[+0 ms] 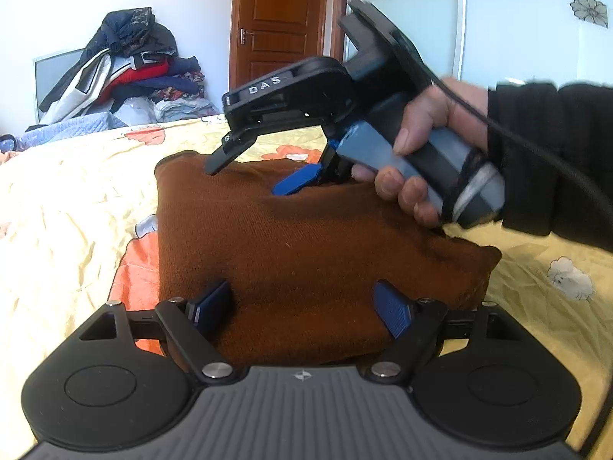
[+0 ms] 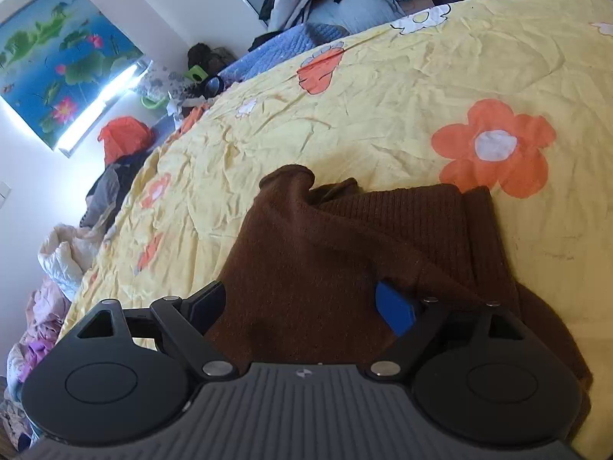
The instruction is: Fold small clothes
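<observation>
A brown knit garment (image 1: 291,253) lies folded on the yellow flowered bedsheet (image 1: 69,207). My left gripper (image 1: 306,306) is open, its blue-padded fingers spread over the garment's near edge. My right gripper (image 1: 249,176), held by a hand, is open over the garment's far side, one finger resting on the fabric. In the right wrist view the garment (image 2: 314,253) lies bunched under my open right gripper (image 2: 306,303), and a fold of ribbed fabric drapes over the right finger (image 2: 394,306).
A pile of clothes (image 1: 130,73) is stacked beyond the bed by a wooden door (image 1: 283,19). More clothes (image 2: 57,264) lie on the floor beside the bed. A wardrobe with flower decals (image 1: 517,19) stands at the right.
</observation>
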`<state>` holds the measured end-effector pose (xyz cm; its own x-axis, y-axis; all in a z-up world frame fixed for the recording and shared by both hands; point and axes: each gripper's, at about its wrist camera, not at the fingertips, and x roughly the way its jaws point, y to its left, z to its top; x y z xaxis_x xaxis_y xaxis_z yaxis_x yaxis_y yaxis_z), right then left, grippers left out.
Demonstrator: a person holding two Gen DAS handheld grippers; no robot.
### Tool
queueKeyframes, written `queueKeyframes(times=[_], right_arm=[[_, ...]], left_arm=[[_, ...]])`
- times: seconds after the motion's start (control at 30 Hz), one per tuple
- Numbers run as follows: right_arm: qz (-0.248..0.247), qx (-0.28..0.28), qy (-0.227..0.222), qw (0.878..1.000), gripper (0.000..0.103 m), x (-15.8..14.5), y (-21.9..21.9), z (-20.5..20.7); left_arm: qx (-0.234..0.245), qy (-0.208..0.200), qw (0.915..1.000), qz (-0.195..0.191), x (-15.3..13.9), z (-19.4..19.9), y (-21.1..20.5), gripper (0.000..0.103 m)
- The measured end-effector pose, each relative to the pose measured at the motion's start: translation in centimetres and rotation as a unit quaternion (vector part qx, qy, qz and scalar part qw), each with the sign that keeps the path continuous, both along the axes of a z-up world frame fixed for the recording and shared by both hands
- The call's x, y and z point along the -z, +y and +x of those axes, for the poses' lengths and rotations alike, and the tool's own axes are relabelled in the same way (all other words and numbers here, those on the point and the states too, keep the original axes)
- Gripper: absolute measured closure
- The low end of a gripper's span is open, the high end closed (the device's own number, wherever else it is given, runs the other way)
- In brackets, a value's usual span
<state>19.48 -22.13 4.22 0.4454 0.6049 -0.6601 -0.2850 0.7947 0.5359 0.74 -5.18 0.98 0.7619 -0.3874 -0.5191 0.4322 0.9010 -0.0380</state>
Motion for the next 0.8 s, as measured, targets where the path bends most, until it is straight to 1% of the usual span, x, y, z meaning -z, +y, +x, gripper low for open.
queueKeyframes(times=[0.07, 0.1, 0.13, 0.17, 0.23, 0.27, 0.33, 0.37, 0.43, 0.47, 0.53, 0.6, 0.63, 0.67, 0.7, 0.8], right_arm=[[-0.026, 0.002, 0.003, 1.0, 0.023, -1.1, 0.6, -0.4], [-0.032, 0.01, 0.004, 0.999, 0.022, -1.8, 0.6, -0.9], [-0.028, 0.018, 0.002, 0.999, 0.022, -2.4, 0.4, -1.6], [-0.015, 0.018, -0.005, 1.0, 0.021, -3.1, -0.2, -2.4], [0.02, 0.016, -0.024, 0.999, 0.017, -4.5, -1.4, -4.8], [0.032, 0.015, -0.03, 0.999, 0.011, -5.0, -2.1, -5.9], [0.045, 0.013, -0.04, 0.998, 0.01, -5.8, -3.4, -8.7], [0.05, 0.013, -0.043, 0.998, 0.009, -6.1, -4.2, -10.0], [0.056, 0.016, -0.046, 0.997, 0.009, -6.2, -5.9, -12.7], [0.057, 0.023, -0.044, 0.997, 0.009, -6.2, -6.7, -14.0], [0.059, 0.039, -0.038, 0.997, 0.009, -5.4, -8.4, -15.7], [0.055, 0.048, -0.03, 0.997, 0.014, -4.6, -9.1, -16.5], [0.054, 0.048, -0.026, 0.997, 0.014, -4.2, -9.0, -16.5], [0.053, 0.044, -0.023, 0.997, 0.017, -3.9, -8.8, -16.4], [0.05, 0.039, -0.019, 0.998, 0.021, -3.5, -8.5, -16.3], [0.023, 0.023, -0.008, 0.999, 0.023, -2.6, -6.9, -15.7]], left_arm=[[-0.001, -0.002, 1.0, 0.003, 0.1, -0.1, 0.0, 0.021], [-0.002, -0.002, 1.0, 0.002, 0.1, -0.2, 0.0, 0.021], [-0.003, -0.001, 1.0, 0.0, 0.1, -0.2, 0.1, 0.021], [-0.003, -0.001, 1.0, -0.003, 0.1, -0.2, 0.2, 0.021], [-0.007, -0.003, 0.9999, -0.01, 0.0, -0.5, 0.5, 0.02], [-0.012, 0.0, 0.9998, -0.016, -0.2, -0.7, 0.9, 0.02], [-0.031, -0.002, 0.9993, -0.022, -0.9, -1.8, 2.0, 0.02], [-0.045, -0.015, 0.9988, -0.014, -1.1, -2.7, 2.6, 0.02], [-0.061, -0.04, 0.9972, 0.017, -1.4, -4.5, 3.6, 0.02], [-0.066, -0.042, 0.9965, 0.03, -1.2, -5.2, 4.1, 0.02], [-0.081, -0.026, 0.995, 0.052, -0.7, -5.7, 4.8, 0.02], [-0.098, -0.009, 0.9925, 0.073, 0.0, -5.5, 4.9, 0.021], [-0.108, -0.005, 0.9914, 0.074, 0.1, -5.3, 5.0, 0.023], [-0.115, 0.0, 0.991, 0.069, 0.0, -5.0, 5.0, 0.034], [-0.12, 0.004, 0.9907, 0.063, -0.2, -4.6, 4.9, 0.043], [-0.13, 0.005, 0.9897, 0.059, -0.3, -3.9, 4.6, 0.044]])
